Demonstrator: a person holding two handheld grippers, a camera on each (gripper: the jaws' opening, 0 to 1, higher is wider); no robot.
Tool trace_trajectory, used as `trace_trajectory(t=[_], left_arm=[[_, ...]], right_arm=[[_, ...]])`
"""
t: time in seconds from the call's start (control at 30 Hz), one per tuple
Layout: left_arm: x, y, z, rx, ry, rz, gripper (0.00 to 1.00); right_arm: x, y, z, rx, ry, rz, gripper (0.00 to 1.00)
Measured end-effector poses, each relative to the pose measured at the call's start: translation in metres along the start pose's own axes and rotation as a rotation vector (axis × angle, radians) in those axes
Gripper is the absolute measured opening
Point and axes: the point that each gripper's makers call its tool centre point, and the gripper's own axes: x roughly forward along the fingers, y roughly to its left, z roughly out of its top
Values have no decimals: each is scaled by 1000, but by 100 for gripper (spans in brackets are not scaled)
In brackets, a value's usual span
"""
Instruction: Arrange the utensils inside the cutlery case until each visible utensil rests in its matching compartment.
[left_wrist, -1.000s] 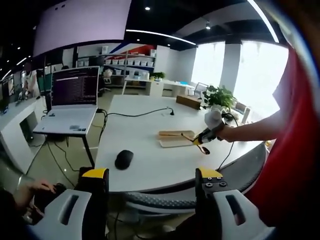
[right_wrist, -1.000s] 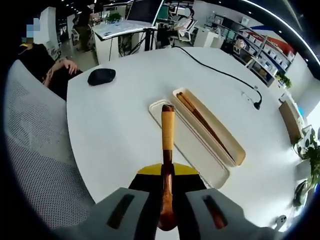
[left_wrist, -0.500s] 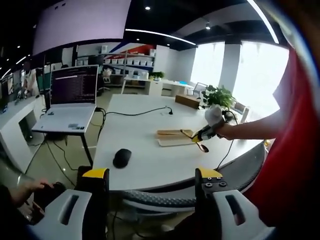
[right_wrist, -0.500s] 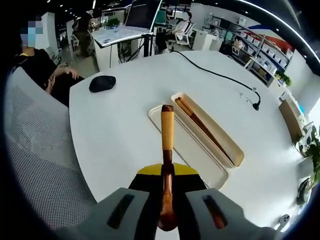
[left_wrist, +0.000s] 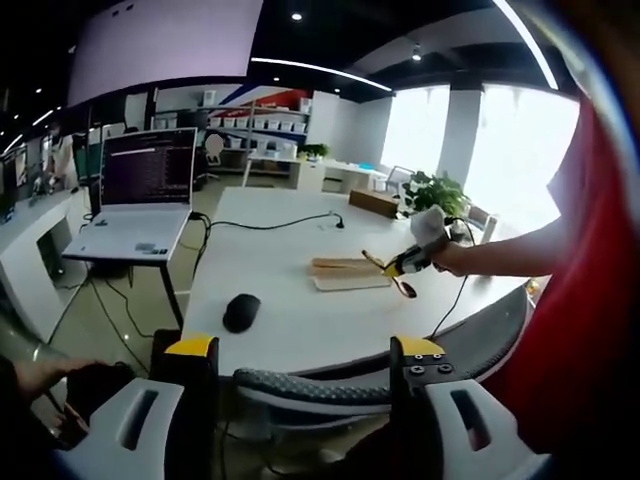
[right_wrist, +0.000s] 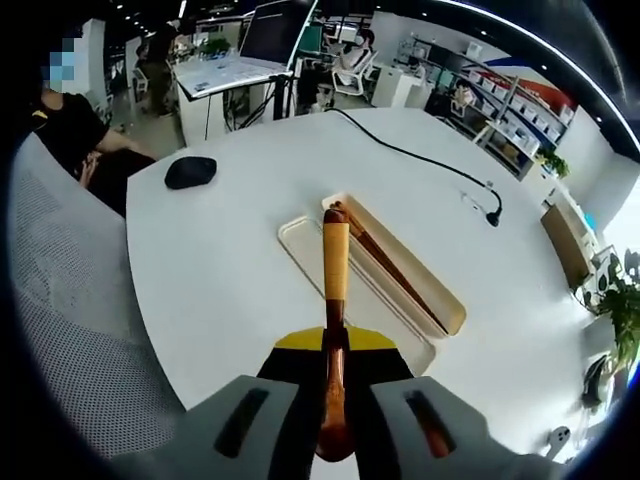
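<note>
The right gripper (right_wrist: 335, 385) was clamped on a wooden utensil (right_wrist: 335, 300), its dark rounded end low between the jaws, its pale handle pointing forward over the open cutlery case (right_wrist: 370, 280). The utensil hung above the white table (right_wrist: 220, 270), not yet touching the case. Whether it was a spoon could not be told for certain.

The case lay opened in two long halves side by side near the middle of the table. The half farther from the gripper held a pair of dark chopsticks (right_wrist: 385, 262) lying along its length. The nearer, paler half looked bare.

Judged from that, one utensil was already in place, and the one in the jaws remained to be laid in the bare half.

A black mouse (right_wrist: 190, 172) sat toward the table edge nearest a seated person, and a black cable (right_wrist: 420, 160) trailed across the far side.

In the left gripper view, the left gripper (left_wrist: 300, 375) hung with its jaws apart and nothing between them, well back from the table behind a mesh chair back (left_wrist: 330, 385).
</note>
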Motion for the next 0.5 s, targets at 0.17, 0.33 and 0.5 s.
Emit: trace_trajectory(t=[0.17,0.33,0.5], left_arm=[[0,-3,-2,12,20,-4,71],[4,-7,2,23,19,-16,71],[6,-7,7,32,10,-19,71]], right_arm=[[-3,1,-2,-9,2,1,1],[-8,-2,2,-27,-2,2,1],[-11,-11,6,-62,-5,-12,1]])
